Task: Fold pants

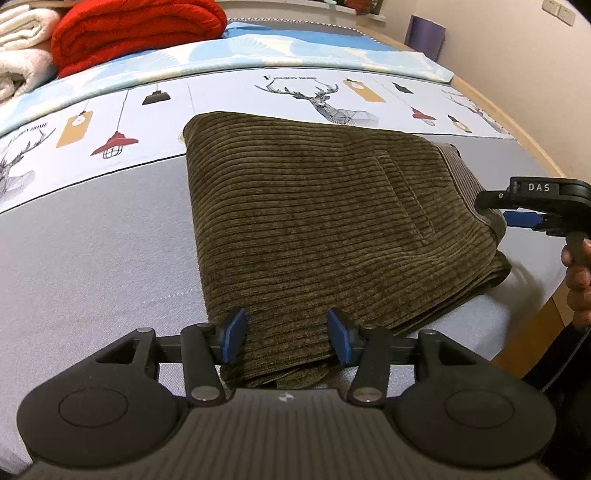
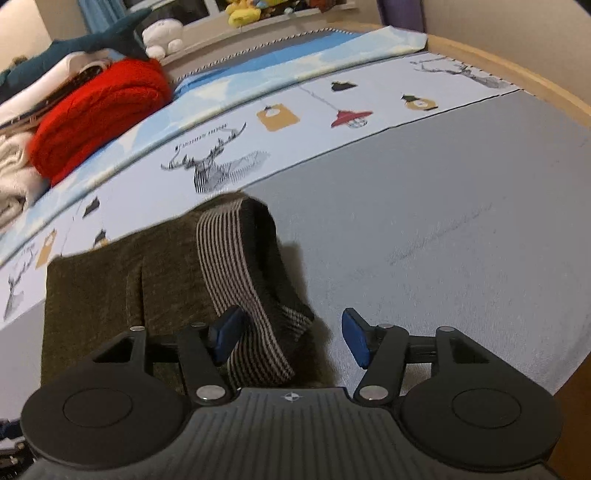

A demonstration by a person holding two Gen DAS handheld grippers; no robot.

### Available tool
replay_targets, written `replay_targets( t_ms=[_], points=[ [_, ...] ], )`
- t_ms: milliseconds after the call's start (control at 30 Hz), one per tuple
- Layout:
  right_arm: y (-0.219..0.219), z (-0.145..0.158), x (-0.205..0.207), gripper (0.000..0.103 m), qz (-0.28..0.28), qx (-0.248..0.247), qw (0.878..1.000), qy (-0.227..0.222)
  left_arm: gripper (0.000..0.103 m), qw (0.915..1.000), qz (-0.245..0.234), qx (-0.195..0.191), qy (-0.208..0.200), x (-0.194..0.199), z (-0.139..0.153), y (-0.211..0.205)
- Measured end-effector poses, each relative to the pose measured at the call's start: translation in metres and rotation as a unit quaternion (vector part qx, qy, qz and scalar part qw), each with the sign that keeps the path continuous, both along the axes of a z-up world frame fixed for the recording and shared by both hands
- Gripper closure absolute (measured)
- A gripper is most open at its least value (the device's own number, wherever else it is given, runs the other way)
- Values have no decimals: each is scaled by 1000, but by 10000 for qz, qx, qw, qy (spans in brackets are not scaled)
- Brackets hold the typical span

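Olive-brown corduroy pants (image 1: pixel 314 221) lie folded in a thick rectangle on the grey part of the bedsheet (image 1: pixel 92 240). My left gripper (image 1: pixel 287 338) sits at their near edge, open, its blue pads standing apart on either side of the fabric without pressing it. In the right wrist view the pants (image 2: pixel 110 288) show their striped waistband lining (image 2: pixel 236 266), turned up at the right end. My right gripper (image 2: pixel 291 339) is open around that waistband, which lies by the left pad. The right gripper (image 1: pixel 498 212) also shows at the pants' right end in the left wrist view.
A red blanket (image 1: pixel 136 33) and white blankets (image 1: pixel 18 37) are stacked at the far left of the bed. Plush toys (image 2: pixel 162 35) sit behind them. The wooden bed edge (image 1: pixel 517 122) curves along the right. A person's hand (image 1: pixel 578 280) holds the right gripper.
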State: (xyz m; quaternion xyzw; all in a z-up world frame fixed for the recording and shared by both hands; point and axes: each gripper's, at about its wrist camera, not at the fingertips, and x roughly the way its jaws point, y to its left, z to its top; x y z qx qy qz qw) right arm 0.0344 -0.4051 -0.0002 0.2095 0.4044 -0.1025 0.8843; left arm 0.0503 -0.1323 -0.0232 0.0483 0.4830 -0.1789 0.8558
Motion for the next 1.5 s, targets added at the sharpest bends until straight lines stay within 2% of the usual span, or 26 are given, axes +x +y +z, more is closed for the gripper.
replay_targets(
  t_ms=[100, 200, 333, 400, 500, 567, 633, 700, 967, 1033, 1133, 1233, 1300, 1433, 1500],
  points=[
    [-8, 0, 6, 38, 33, 336, 9994, -88, 42, 9997, 119, 3, 197, 10, 12, 6],
    [-13, 1, 20, 33, 291, 625, 9976, -35, 35, 9998, 85, -54, 148, 27, 32, 15],
    [-14, -2, 46, 29, 848, 555, 9947, 181, 33, 9997, 53, -193, 105, 63, 51, 27],
    [-14, -9, 59, 24, 1133, 568, 9914, 338, 22, 9991, 74, -355, 226, 84, 50, 33],
    [-20, -21, 72, 20, 1310, 900, 9862, 470, 20, 9972, 79, -555, 491, 113, 34, 37],
    [-23, -30, 78, 16, 1319, 1145, 9831, 540, 20, 9935, 260, -770, 802, 129, 14, 42],
    [-26, -36, 83, 12, 1292, 1290, 9813, 606, 20, 9852, 571, -1021, 1251, 141, -10, 49],
    [-26, -41, 86, 11, 1358, 1373, 9792, 624, 20, 9757, 904, -1110, 1658, 153, -24, 51],
    [-21, -49, 100, 7, 1697, 1483, 9726, 571, 18, 9603, 1069, -1416, 2154, 183, -54, 50],
    [-18, -47, 102, 8, 1723, 1396, 9733, 587, 17, 9603, 1022, -1481, 2132, 186, -56, 47],
    [-14, -44, 104, 16, 1733, 1251, 9753, 550, 20, 9621, 890, -1586, 2034, 190, -57, 40],
    [-11, -40, 103, 30, 1765, 1155, 9765, 438, 41, 9678, 825, -1479, 1862, 190, -54, 37],
    [-10, -35, 104, 40, 1823, 1102, 9766, 297, 64, 9729, 750, -1418, 1667, 191, -45, 36],
    [-5, -23, 111, 48, 1726, 1125, 9785, -38, 68, 9865, 585, -1253, 881, 193, -17, 37],
    [4, -17, 119, 50, 1771, 1112, 9776, -221, 68, 9895, 679, -1143, 565, 196, -7, 45]
  ],
)
